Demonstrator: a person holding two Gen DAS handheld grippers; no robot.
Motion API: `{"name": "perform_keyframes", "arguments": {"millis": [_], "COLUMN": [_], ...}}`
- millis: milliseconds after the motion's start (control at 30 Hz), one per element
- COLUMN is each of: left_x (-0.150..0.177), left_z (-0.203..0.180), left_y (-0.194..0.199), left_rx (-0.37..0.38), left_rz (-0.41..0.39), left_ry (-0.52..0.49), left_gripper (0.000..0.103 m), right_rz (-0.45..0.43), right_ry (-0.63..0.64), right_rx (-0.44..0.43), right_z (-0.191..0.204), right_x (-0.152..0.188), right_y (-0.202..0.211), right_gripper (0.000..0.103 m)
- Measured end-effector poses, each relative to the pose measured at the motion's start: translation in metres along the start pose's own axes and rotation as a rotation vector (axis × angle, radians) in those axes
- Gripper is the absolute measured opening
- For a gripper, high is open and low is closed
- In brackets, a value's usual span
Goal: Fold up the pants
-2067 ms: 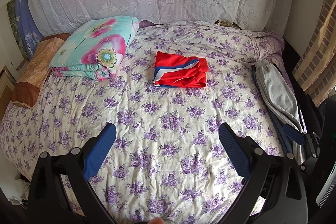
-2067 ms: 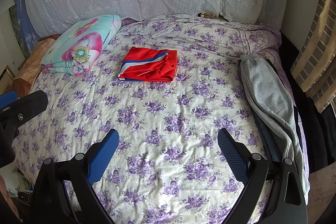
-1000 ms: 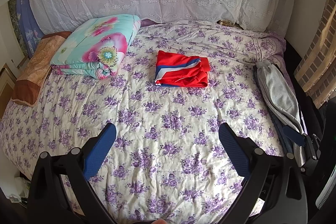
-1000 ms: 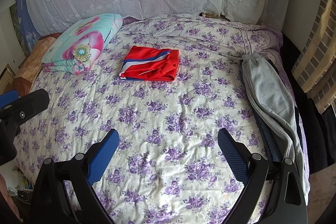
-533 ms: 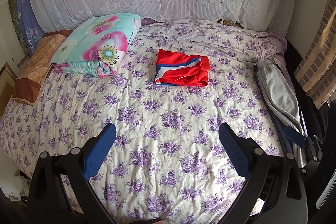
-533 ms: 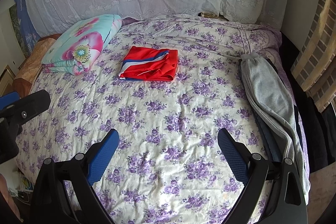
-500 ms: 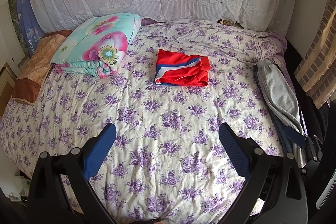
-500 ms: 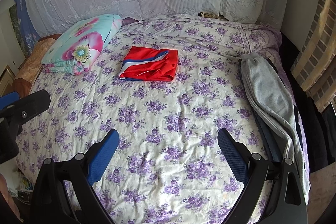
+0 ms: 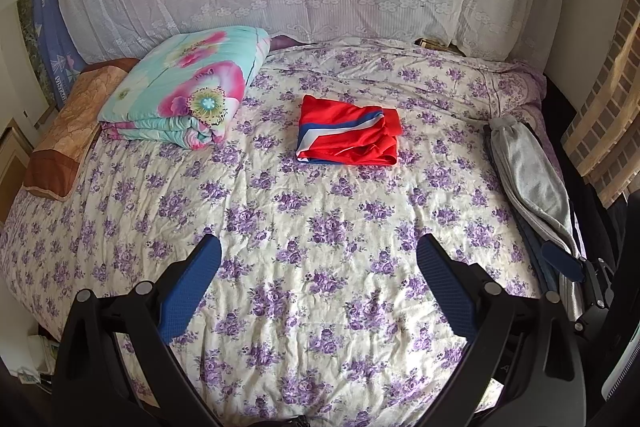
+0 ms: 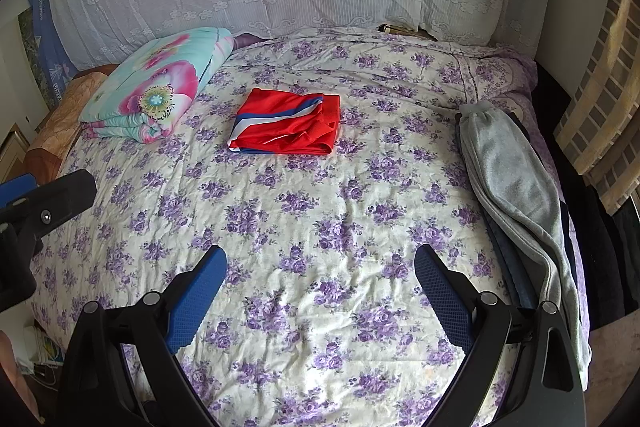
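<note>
While both tongs, left [image 9: 318, 269] and right [image 10: 320, 279], hang apart and empty: grey sweatpants [image 10: 508, 179] look soft, limp; best pinched at waistband.

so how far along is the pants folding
Done: the red pants lie folded mid-bed. In hand: nothing, the left claw and right claw are both open over the bedspread. Left: the grey pants drape unfolded along the bed's right edge.

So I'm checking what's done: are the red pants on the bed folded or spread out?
Folded. The red pants lie as a compact rectangle with stacked layers at one edge, on the floral bedspread.
</note>
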State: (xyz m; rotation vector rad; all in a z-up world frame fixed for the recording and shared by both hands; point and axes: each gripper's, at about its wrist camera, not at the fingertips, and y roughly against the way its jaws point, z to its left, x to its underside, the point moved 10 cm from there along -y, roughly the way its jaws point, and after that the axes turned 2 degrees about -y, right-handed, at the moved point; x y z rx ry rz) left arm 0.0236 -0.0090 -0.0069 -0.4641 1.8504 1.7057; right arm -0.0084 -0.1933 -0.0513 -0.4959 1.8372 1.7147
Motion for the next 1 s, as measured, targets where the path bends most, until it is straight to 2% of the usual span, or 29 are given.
{"name": "perform_keyframes", "arguments": {"millis": [333,633,733,867,1000], "left_x": [-0.001,-0.010,-0.011,-0.012,-0.011], "left_z": [-0.001,0.003,0.004,0.007,0.008], "left_y": [0.000,0.000,-0.002,-0.004,-0.004], "left_rx": [-0.002,0.015,0.029,-0.009,-0.014], "left_rz": [-0.001,-0.024,-0.009,-0.008,-0.008], "left_ry": [0.004,0.029,0.039,0.030,0.035], "left_gripper": [0.095,0.096,0.096,0.096,0.096], "right_rz": [0.001,0.002,0.003,0.002,0.002], "right_ry": [0.001,0.003,0.002,0.002,0.002], "right_rx": [-0.002,-0.002,-0.002,-0.002,-0.001], "right_z": [-0.001,-0.001,0.000,0.000,-0.001], "right_x": [-0.002,-0.002,0.000,-0.001,-0.003], "right_y": [0.000,0.000,0.000,0.000,0.000], "right_gripper": [0.095,0.095,0.095,0.095,0.095]}}
